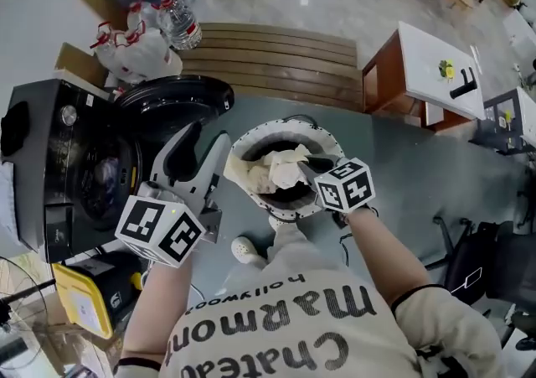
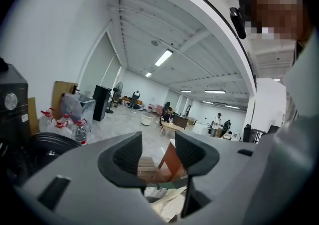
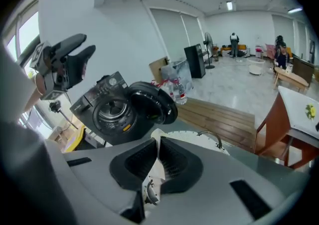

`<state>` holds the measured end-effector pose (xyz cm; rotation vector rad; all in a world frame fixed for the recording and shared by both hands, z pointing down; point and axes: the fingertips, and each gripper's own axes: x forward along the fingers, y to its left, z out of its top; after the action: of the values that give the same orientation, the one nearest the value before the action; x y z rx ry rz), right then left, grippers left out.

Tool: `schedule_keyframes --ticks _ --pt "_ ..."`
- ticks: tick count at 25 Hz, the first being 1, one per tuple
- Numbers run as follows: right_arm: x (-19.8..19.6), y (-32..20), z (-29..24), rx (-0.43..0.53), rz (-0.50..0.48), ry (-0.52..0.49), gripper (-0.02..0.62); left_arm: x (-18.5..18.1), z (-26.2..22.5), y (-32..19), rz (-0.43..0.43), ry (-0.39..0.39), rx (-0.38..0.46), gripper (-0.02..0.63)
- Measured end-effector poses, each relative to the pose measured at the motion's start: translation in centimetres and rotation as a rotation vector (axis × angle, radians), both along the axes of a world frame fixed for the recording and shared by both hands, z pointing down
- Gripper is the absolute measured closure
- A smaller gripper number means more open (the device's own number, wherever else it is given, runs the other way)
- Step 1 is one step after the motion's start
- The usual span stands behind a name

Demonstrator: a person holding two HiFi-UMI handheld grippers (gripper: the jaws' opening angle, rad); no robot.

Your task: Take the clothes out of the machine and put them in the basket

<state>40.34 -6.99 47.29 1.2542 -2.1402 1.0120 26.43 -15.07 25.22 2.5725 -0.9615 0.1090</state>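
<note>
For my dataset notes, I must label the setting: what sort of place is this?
Probably a large open office or lab hall, not a home: washing machine, desks, long ceiling lights.

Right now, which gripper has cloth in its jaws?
The right gripper: jaws shut on a pale garment over the basket. The left gripper has jaws apart, empty.

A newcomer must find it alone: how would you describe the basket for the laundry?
Find the black front-loading washing machine with its round door swung open. On the grey floor beside that door, before the slatted wooden platform, stands the round white basket. It alone is a pale open tub, with cream clothes heaped inside.
</note>
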Motion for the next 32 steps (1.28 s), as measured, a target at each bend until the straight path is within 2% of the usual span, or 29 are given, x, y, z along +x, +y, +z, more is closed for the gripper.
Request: schedule_keyframes --ticks 5,9,15,20,23,26,28,30,32 --pt "-0.2 0.4 7.1 -0.143 -0.083 0.064 0.558 -1.8 1.2 -0.1 -0.09 -0.041 -0.017 0.396" --pt "0.3 1.1 11.8 -0.227 -0.093 0.128 0.558 -3.1 2.4 0.1 -0.122 -0.06 -0.036 0.397" --pt "0.4 3.4 15.8 -0.355 -0.132 0.18 0.558 -5.0 3.2 0.0 -0.187 -0.071 -0.05 0.4" --pt "1.1 5.5 18.4 -0.445 -0.158 0.264 0.557 -5.5 3.4 -0.2 -0.215 -0.083 -0.045 0.4" --pt "2.5 6.0 19.3 -0.455 -0.121 0.328 0.551 -5.6 3.6 -0.3 -0.223 -0.073 -0.051 0.4" --pt "3.9 6.4 19.7 -0.486 -0.069 0.351 0.464 -6.0 3.8 -0.5 -0.233 -0.072 -0.047 0.4" --pt "4.9 6.7 19.4 -0.527 -0.01 0.328 0.456 -6.2 3.8 -0.6 -0.238 -0.09 -0.036 0.4" --pt "5.4 4.7 18.3 -0.463 0.054 0.28 0.456 -6.5 3.6 -0.5 -0.255 -0.09 -0.033 0.4" --pt "5.6 2.1 16.6 -0.368 0.109 0.255 0.455 -7.4 3.6 -0.4 -0.292 -0.058 -0.047 0.402"
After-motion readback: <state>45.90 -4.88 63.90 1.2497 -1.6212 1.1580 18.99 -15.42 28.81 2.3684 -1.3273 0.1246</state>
